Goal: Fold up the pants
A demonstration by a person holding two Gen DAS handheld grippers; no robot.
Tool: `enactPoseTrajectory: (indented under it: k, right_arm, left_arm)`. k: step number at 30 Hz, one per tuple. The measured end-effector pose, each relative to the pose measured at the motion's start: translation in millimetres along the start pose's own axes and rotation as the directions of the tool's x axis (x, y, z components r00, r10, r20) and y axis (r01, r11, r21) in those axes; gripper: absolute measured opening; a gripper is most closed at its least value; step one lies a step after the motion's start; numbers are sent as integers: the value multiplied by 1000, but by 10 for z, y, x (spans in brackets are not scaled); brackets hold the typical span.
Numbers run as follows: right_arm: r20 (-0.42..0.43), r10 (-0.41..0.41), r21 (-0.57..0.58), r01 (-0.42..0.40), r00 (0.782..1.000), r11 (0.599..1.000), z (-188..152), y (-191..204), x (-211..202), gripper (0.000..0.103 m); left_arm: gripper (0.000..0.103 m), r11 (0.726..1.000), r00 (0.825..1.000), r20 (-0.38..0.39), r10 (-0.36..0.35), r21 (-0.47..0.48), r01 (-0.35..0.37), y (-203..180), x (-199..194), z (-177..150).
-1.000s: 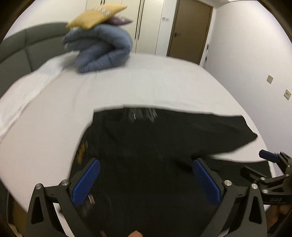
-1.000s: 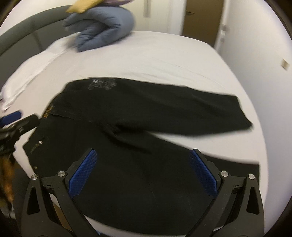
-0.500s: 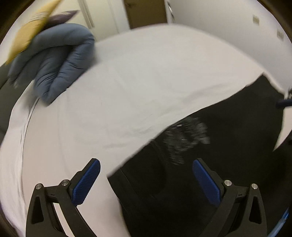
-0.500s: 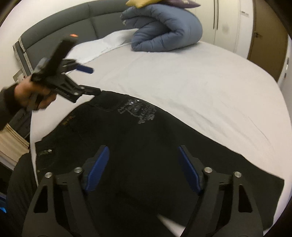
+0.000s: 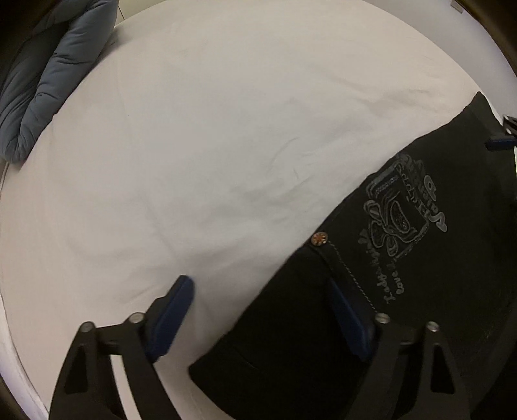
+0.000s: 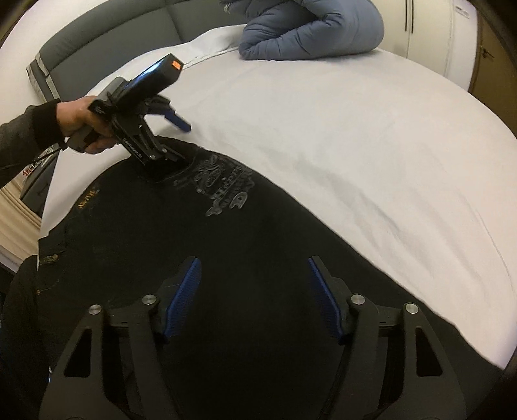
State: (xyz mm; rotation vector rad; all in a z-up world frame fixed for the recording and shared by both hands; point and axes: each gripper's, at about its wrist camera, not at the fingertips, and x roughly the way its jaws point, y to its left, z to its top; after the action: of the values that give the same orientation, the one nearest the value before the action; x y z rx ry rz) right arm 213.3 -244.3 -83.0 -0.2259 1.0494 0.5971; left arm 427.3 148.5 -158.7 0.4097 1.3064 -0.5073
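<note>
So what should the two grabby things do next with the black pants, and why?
Probably close the jaws. The left gripper straddles the far edge of the pants by the waist, one finger on the white sheet. The right gripper hangs over the leg. Both jaws have just been closing but pinch nothing yet.

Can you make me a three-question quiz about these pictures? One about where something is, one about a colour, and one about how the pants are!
1. Where is the blue blanket? A on the floor; B on the bed, away from the pants; C on top of the pants.
2. What colour are the pants? A red; B white; C black.
3. How are the pants? A lying spread out; B rolled into a ball; C hanging on a hook.
Answers: 1 B, it sits bundled far up the bed. 2 C, black with a grey print. 3 A, they lie flat on the sheet.
</note>
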Motion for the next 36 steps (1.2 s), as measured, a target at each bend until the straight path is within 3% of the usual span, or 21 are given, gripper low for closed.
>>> enactPoseTrajectory:
  k: [2, 3, 4, 6, 8, 14, 18, 23, 24, 25, 28, 33, 36]
  right_arm:
    - [-7, 1, -6, -1, 1000, 1000, 88, -23, 106, 64]
    - [-9, 4, -9, -4, 1000, 1000, 126, -21, 131, 64]
    - [-12, 7, -14, -8, 1000, 1000, 164, -10, 170, 64]
    - [-24, 10, -33, -11, 1000, 999, 262, 26, 235, 64]
    - [-31, 2, -71, -5, 1000, 997, 372, 87, 274, 64]
    - [-68, -5, -168, -6, 998, 986, 556, 186, 378, 64]
    - [-83, -4, -206, -13, 997, 979, 643, 214, 446, 64]
    - [-120, 6, -222, -33, 993, 974, 755, 265, 612, 60]
    - [-138, 10, -224, -41, 990, 974, 768, 271, 650, 54]
    - [-173, 18, -225, -57, 985, 973, 773, 276, 701, 36]
    - [-207, 28, -199, -70, 978, 977, 770, 272, 718, 16]
    - [-160, 43, -52, -52, 986, 997, 685, 237, 541, 7]
    - [-132, 75, 135, -57, 988, 989, 601, 196, 461, 5]
  left_arm:
    - [50, 1000, 1000, 13, -25, 10, 25, -72, -48, -41]
    - [26, 999, 999, 23, -30, 14, 30, -117, -95, -59]
    - [17, 1000, 1000, 31, -4, 30, 3, -187, -146, -78]
    - [8, 995, 997, 60, 54, 87, -59, -343, -267, -161]
    - [7, 990, 991, 112, 77, 109, -90, -461, -447, -291]
    - [6, 992, 961, 269, 55, 97, -84, -643, -1064, -636]
    - [5, 989, 947, 314, 63, 108, -102, -717, -1226, -795]
    - [5, 990, 945, 323, 60, 100, -97, -730, -1224, -846]
    - [5, 991, 945, 322, 56, 98, -92, -721, -1222, -854]
    - [5, 991, 945, 324, 55, 95, -91, -696, -1220, -853]
    - [5, 991, 943, 328, 60, 90, -94, -713, -1225, -867]
    - [5, 993, 939, 338, 67, 71, -97, -682, -1248, -854]
    - [5, 992, 936, 342, 81, 60, -107, -671, -1268, -862]
